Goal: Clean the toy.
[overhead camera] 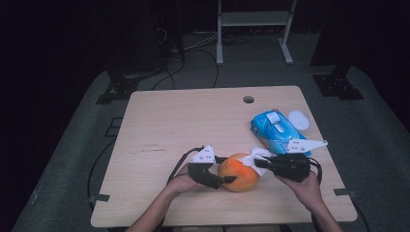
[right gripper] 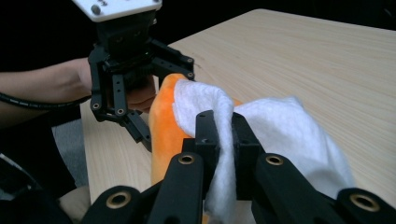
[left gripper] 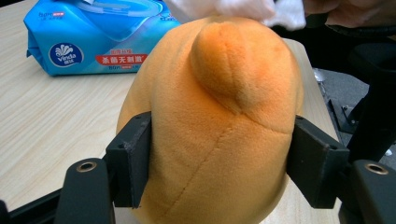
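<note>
1. Nearest the camera at the near edge of the table (overhead camera: 159,121): two forearms come in, each hand holding a claw, both meeting at an orange plush toy (overhead camera: 239,172).
2. Left claw (overhead camera: 223,180) clamps the plush; in the left gripper view its black pads (left gripper: 133,156) press into the fabric on both flanks, and the toy bulges between them.
3. Right claw (overhead camera: 257,163) is closed on a white wipe (overhead camera: 256,155); in the right gripper view the jaws pinch the wipe (right gripper: 280,135) tight, and it drapes over the top of the plush (right gripper: 164,126).
4. Key relation: the plush sits between the two claws, left claw on its left side, right claw touching its upper right side through the wipe. The right claw is the working one; the left just steadies.
5. Long axis of the plush: about upright, narrower top with a rounded bump (left gripper: 229,65) facing the left claw's camera, wider base on the table.
6. Judgement: wiping the toy's surface; the next stroke likely runs across the top, under the wipe.
7. Containers: blue wet-wipe pack (overhead camera: 276,131) lies flat near the right edge of the table, behind the right claw. Its flap (left gripper: 116,6) looks raised, but I cannot tell what is inside. A round white lid-like piece (overhead camera: 298,119) lies just beside the pack.
8. Grommet hole (overhead camera: 248,99) near the far edge, well apart from everything.
</note>
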The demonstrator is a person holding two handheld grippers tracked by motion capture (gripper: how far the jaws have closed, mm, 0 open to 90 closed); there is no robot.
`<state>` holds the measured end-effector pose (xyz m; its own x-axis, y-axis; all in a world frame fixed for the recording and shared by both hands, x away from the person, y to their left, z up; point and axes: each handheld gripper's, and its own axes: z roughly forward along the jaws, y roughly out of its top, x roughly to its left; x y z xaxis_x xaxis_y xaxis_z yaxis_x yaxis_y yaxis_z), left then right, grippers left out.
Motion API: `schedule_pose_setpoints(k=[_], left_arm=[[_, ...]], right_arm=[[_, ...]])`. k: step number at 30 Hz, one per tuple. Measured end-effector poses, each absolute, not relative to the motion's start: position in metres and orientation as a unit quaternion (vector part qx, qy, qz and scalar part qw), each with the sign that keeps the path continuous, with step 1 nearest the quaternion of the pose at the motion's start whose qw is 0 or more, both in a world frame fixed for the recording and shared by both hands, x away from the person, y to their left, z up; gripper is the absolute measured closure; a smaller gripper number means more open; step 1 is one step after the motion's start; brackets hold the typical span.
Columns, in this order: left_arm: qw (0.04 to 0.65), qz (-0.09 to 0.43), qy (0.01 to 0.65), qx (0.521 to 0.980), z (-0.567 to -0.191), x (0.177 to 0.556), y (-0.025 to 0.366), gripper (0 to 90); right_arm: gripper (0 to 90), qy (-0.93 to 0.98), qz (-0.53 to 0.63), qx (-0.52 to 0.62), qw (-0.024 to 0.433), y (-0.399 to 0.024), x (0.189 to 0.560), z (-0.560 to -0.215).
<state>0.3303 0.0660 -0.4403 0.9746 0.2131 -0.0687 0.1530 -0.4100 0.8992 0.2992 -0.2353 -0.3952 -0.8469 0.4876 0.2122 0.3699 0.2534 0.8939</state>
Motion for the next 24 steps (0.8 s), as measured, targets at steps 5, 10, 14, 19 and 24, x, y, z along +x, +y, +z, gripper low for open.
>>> schedule_pose_setpoints(k=[5, 10, 14, 19, 24], left_arm=[[0.535, 0.024, 0.119, 0.836, -0.441, 0.333, 0.071, 30.6], [0.538, 0.019, 0.125, 0.834, -0.441, 0.335, 0.072, 30.6], [0.538, 0.020, 0.128, 0.833, -0.441, 0.335, 0.071, 30.9], [0.538, 0.023, 0.131, 0.832, -0.441, 0.336, 0.070, 31.0], [0.540, 0.020, 0.141, 0.829, -0.441, 0.336, 0.071, 31.5]], right_arm=[[83.6, 0.789, 0.541, 0.286, 0.046, -0.237, 0.306, -0.407], [83.6, 0.785, 0.534, 0.311, 0.048, -0.250, 0.308, -0.416], [83.6, 0.790, 0.527, 0.309, 0.050, -0.250, 0.305, -0.413], [83.6, 0.798, 0.539, 0.268, 0.043, -0.228, 0.300, -0.403], [83.6, 0.811, 0.535, 0.232, 0.049, -0.200, 0.299, -0.392]])
